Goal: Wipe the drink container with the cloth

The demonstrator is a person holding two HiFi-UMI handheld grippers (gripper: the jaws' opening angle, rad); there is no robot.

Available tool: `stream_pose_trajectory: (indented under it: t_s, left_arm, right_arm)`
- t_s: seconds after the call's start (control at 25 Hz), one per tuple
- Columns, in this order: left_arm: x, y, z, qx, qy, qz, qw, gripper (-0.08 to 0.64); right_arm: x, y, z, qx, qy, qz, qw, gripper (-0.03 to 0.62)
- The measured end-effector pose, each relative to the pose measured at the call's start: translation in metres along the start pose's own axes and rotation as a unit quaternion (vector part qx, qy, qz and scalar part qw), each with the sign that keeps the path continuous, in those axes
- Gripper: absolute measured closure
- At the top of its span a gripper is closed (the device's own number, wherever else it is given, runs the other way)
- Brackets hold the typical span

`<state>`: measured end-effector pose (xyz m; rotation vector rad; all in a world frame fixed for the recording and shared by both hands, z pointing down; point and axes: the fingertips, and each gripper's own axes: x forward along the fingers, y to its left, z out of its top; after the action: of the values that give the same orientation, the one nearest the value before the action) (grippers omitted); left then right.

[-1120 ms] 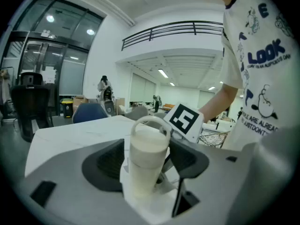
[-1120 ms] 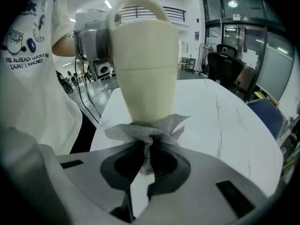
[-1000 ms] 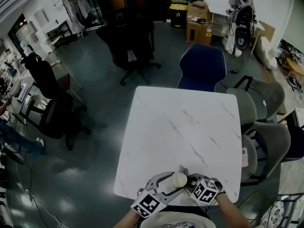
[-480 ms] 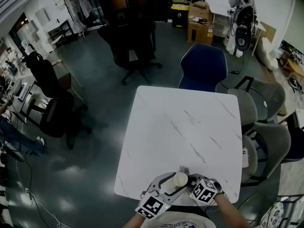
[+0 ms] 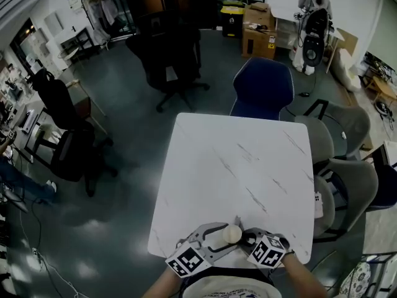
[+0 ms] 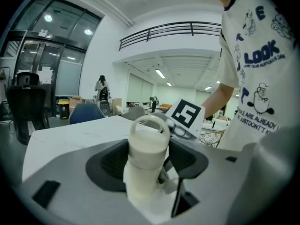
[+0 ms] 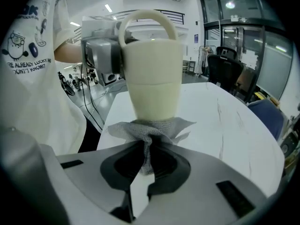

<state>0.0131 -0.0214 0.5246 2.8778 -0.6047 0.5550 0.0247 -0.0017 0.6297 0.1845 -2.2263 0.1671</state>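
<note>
A cream drink container (image 5: 233, 234) (image 6: 146, 159) (image 7: 153, 67) with a loop handle on its lid stands upright near the front edge of the white table (image 5: 242, 172). My left gripper (image 5: 218, 239) (image 6: 149, 165) is shut on its body. My right gripper (image 5: 247, 241) (image 7: 149, 159) is shut on a grey cloth (image 7: 149, 134), whose bunched end presses against the lower part of the container. In the head view the cloth is hidden between the grippers.
A blue chair (image 5: 263, 89) stands at the table's far side, grey chairs (image 5: 347, 179) at its right. Black office chairs (image 5: 170, 58) stand on the floor to the left and behind. A person (image 5: 310, 17) is far back.
The left gripper's marker cube has shifted slightly left and down in the head view. The container and the right gripper stay where they were.
</note>
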Motion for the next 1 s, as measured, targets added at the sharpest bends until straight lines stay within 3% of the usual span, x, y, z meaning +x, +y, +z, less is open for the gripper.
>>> stream_pose_trajectory:
  t_s: [0.52,1.0]
  left_arm:
    - [-0.004,-0.002,-0.002,0.042,0.031,-0.108,0.9928,0.284]
    - [-0.006,-0.004,-0.004,0.061,0.039,-0.153,0.9855,0.284]
  right_arm:
    - [-0.034,0.004,0.029,-0.045,-0.024,-0.001,0.999,0.555]
    - [-0.056,-0.003,0.046,-0.067,-0.047,-0.002,0.997,0.555]
